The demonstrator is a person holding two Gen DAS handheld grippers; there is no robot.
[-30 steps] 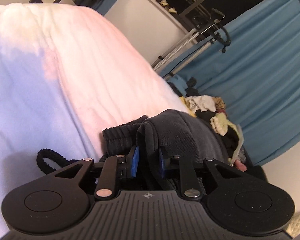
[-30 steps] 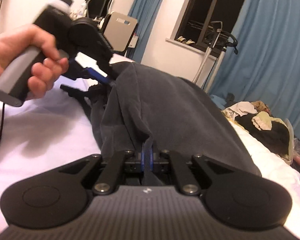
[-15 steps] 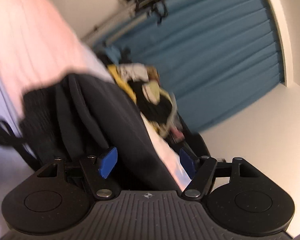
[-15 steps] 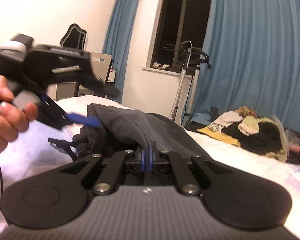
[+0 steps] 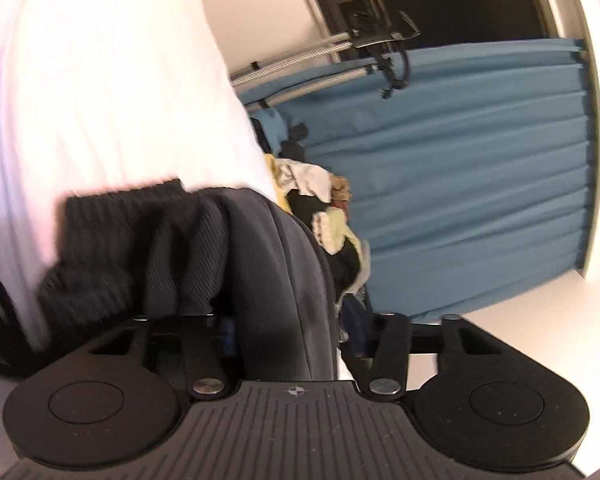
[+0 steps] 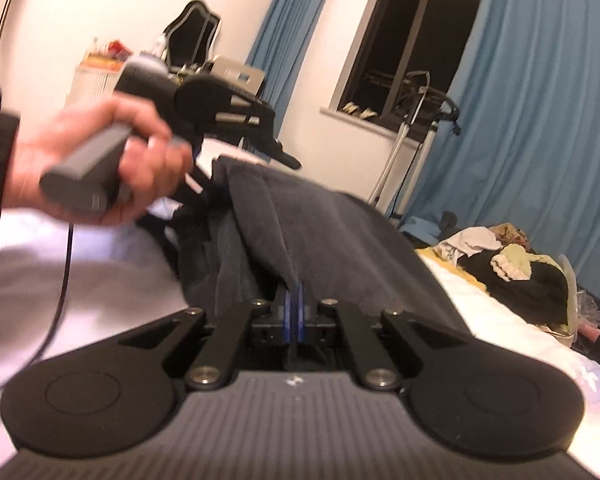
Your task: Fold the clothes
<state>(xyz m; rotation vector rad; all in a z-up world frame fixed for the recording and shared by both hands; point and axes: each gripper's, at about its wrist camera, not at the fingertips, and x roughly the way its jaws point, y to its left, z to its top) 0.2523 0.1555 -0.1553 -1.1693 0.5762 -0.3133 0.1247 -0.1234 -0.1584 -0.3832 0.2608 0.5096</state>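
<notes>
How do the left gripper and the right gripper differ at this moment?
The left gripper has its jaws apart, with the dark garment lying loosely between them; the right gripper is shut on the same garment's edge. Both are black with blue pads.

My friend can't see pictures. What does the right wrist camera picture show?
The right gripper pinches the edge of a dark grey garment lying on a white bed. On the left, a hand holds the left gripper at the garment's far end. Behind are blue curtains, a dark window and a clothes pile.
</notes>
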